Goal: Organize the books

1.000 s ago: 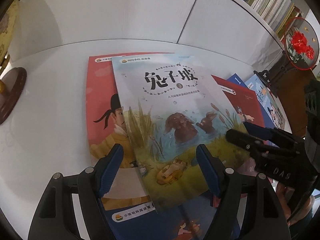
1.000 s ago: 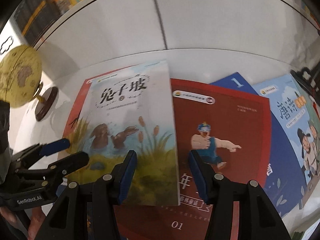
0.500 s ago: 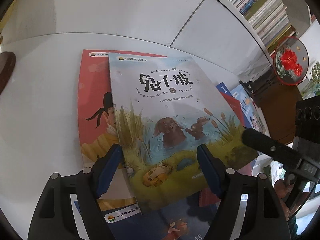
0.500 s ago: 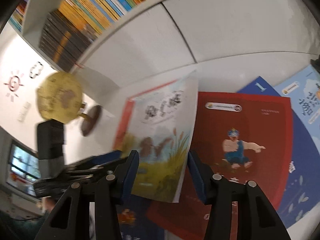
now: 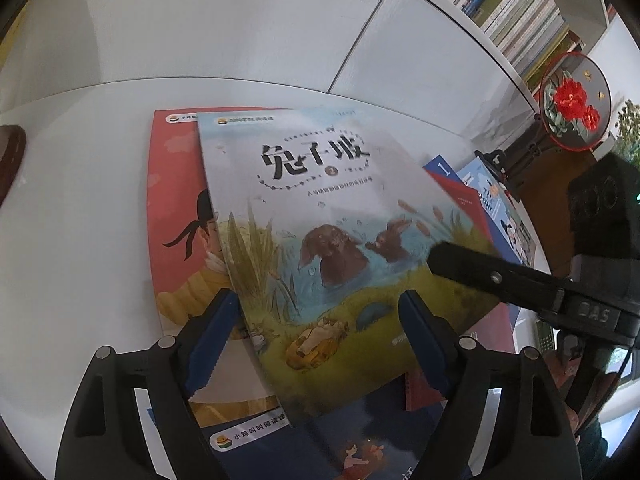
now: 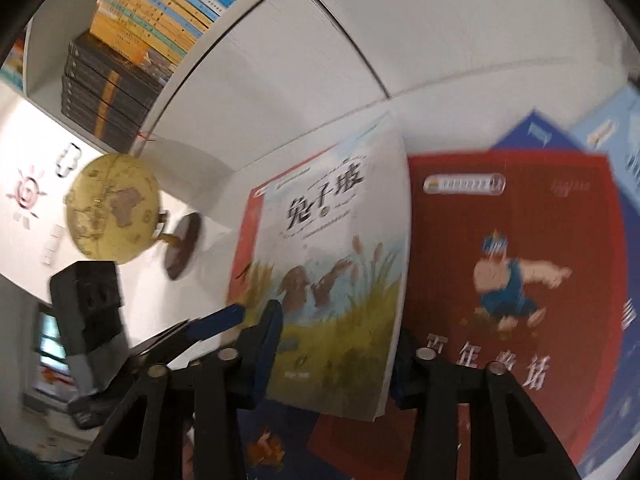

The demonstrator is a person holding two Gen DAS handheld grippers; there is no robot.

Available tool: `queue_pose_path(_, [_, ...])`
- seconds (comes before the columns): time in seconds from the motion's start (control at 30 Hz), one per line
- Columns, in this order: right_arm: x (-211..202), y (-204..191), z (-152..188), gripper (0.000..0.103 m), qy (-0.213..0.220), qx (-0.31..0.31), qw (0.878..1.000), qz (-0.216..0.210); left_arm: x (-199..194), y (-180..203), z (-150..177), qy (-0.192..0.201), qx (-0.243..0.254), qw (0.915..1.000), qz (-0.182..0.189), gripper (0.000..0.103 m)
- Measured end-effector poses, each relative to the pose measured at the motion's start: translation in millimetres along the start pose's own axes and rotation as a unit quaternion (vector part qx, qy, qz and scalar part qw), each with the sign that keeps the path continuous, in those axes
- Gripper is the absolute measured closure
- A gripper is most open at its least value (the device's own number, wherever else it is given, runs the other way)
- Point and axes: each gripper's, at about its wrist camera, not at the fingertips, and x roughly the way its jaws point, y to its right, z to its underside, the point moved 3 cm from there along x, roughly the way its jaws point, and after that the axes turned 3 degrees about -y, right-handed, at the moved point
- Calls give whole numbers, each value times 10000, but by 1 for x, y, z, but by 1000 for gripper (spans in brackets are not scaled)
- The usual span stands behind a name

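- While the rabbit book (image 5: 320, 220) lay askew over the right half of the pink book (image 5: 176, 200), its edge farthest from the pink book looked raised. To my eye the sensible course was to lift that edge slowly and keep the pink book from dragging along.
- From the left wrist, the left gripper (image 5: 318, 304) pointed steeply down over the pink book's near corner. Its jaws had just been opening wider, with the rabbit cover showing between them, untouched, and nothing held.
- On the side away from the pink book, the right gripper (image 5: 444, 258) laid one finger across the cover.
- From the right wrist, blurred, the right gripper (image 6: 338, 332) slanted down at the rabbit book's near edge, between the pink book and the red book (image 6: 512, 240).
- Its jaws had just been closing with that edge between them, and I could not tell whether the pads had bitten. A firm pinch before any further lift seemed wise, since the cover was curling.
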Motion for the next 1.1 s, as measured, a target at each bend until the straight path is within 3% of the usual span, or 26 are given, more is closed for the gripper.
queue_pose_path(0.07, [2, -6, 1, 79, 21, -143, 9982, 583, 0, -1, 0, -40, -10, 10000, -25, 23])
queue_pose_path(0.2, [-5, -22, 17, 86, 154, -403, 9901, 1332, 1, 3, -1, -146, -26, 9998, -118, 23])
queue_pose_path(0.4, [-28, -16, 49, 86, 415, 465, 9896, 1294, 1, 18, 13, -477, 401, 9981, 2, 23])
queue_pose_path(0.6, [-58, 2, 99, 86, 700, 1139, 9824, 1304, 7, 57, 38, -896, 1214, 9885, -48, 23])
queue_pose_path(0.67, [-63, 7, 107, 86, 738, 1241, 9803, 1345, 11, 66, 45, -1049, 1276, 9862, -62, 23])
queue_pose_path(0.87, [-81, 15, 125, 86, 794, 1141, 9806, 1382, 17, 83, 53, -1061, 1396, 9841, -291, 23])
queue_pose_path(1.1, [-85, 14, 124, 86, 757, 967, 9822, 1419, 17, 79, 51, -1067, 1289, 9855, -287, 23])
